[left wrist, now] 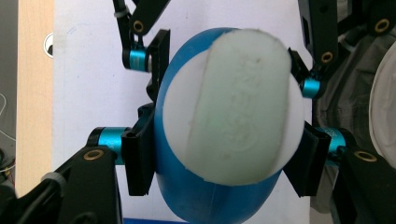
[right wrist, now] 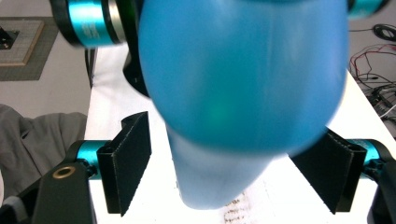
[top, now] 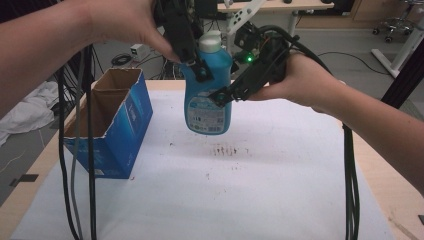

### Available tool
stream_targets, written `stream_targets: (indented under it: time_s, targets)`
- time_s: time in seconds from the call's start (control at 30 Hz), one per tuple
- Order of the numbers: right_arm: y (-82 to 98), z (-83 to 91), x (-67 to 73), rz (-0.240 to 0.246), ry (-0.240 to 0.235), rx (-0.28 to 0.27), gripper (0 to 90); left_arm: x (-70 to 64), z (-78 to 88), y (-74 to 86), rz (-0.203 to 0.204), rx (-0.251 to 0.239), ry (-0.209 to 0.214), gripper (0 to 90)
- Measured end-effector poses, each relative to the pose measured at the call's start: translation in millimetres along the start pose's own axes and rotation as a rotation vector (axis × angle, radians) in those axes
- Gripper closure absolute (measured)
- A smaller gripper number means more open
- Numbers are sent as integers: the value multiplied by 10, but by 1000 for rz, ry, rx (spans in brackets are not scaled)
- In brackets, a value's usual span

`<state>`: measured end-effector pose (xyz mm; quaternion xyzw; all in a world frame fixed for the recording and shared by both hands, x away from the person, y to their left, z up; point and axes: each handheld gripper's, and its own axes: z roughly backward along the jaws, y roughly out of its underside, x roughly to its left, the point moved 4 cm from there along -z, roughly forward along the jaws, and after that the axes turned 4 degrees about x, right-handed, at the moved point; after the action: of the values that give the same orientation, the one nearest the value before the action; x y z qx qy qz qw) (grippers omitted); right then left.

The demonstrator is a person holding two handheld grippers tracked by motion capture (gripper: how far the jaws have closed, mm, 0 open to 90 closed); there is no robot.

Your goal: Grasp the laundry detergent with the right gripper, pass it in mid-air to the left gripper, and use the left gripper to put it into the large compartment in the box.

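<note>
— So, what's the bottle made of?

— Glossy blue plastic, the detergent bottle (top: 209, 92) is rounded at the shoulders, with a pale, smooth oval cap (left wrist: 231, 105) that has faint raised lettering I can't read. It hangs in the air above the table (top: 300, 165), not touching it.

— Who has it?

— The left gripper (top: 194, 64) is clamped on its upper body, black ribbed pads pressed to both sides. The right gripper (top: 220, 97) sits around the bottle's side with its jaws apart, pads clear of the plastic.

— Any label?

— A light blue and white one, its print too small to read.

— And around it?

— White paper covers the wooden table, with dark specks near the middle. An open blue cardboard box (top: 112, 122) with a torn brown rim stands at the left, well apart. Cables (top: 350, 165) trail down; office chairs and desks stand behind.
</note>
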<state>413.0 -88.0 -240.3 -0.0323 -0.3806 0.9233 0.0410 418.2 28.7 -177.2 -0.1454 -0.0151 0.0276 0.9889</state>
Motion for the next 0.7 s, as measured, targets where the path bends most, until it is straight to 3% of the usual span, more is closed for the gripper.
stream_targets:
  time_s: [0.07, 0.33, 0.43, 0.7]
  targets:
    - [24, 18, -14, -5, 13, 12, 127, -5, 21, 12, 5, -6, -1, 374]
    - [167, 199, -74, -31, 33, 27, 127, -29, 128, 95, 39, -27, -10, 374]
    - [240, 266, -114, -41, 55, 40, 127, -36, 207, 178, 65, -31, -34, 374]
    - [477, 388, -252, -99, 86, 84, 127, -19, 433, 457, 195, -52, -107, 374]
